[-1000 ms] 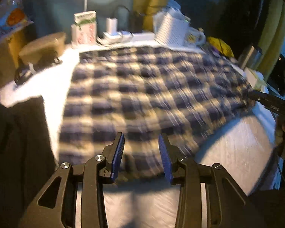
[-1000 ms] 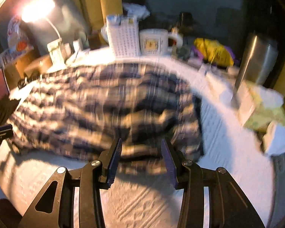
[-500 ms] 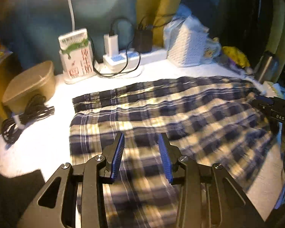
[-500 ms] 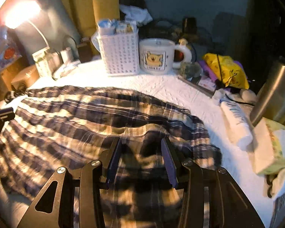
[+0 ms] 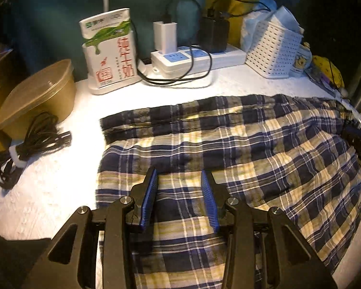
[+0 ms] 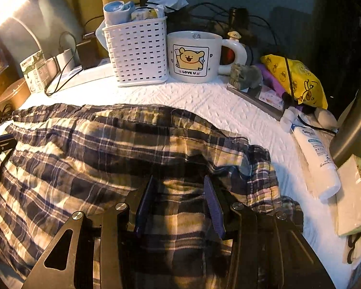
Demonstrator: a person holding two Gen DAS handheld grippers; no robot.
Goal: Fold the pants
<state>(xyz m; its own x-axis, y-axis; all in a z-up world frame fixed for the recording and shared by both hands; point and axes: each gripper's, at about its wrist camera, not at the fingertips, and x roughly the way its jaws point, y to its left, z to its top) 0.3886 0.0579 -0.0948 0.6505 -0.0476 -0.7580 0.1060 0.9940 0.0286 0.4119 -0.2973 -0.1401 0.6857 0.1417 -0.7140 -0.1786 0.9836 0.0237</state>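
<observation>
Pants [image 5: 240, 149], plaid in navy, white and yellow, are spread across a white textured table cover [image 5: 48, 187], taking up most of the middle of it. In the left wrist view 1 squared-off end of the fabric lies toward the left with a darker band along the far edge, and in the right wrist view the other end [image 6: 257, 168] is rumpled, with a corner flipped over and bunched up. Left gripper [image 5: 179, 190] sits low over the fabric near that squared end, its 2 blue-padded fingers spread apart with plaid showing between them, nothing pinched. Right gripper [image 6: 180, 192] is over the rumpled end, fingers also parted and not clamping anything; can't tell if the tips actually touch the cloth. Moving outward, there's a milk carton [image 5: 109, 50] standing behind the pants on the left, just beside a white power strip [image 5: 195, 59] with chargers plugged in, and a bundled black cable [image 5: 24, 147] lying next to a tan lidded bowl [image 5: 38, 96]. On the other side a white perforated basket [image 6: 138, 53] stands just beside a bear mug [image 6: 195, 56] reading LOVE U, plus a white lotion tube [image 6: 315, 159] lying near the right edge and a yellow bag [image 6: 298, 79] behind it.
</observation>
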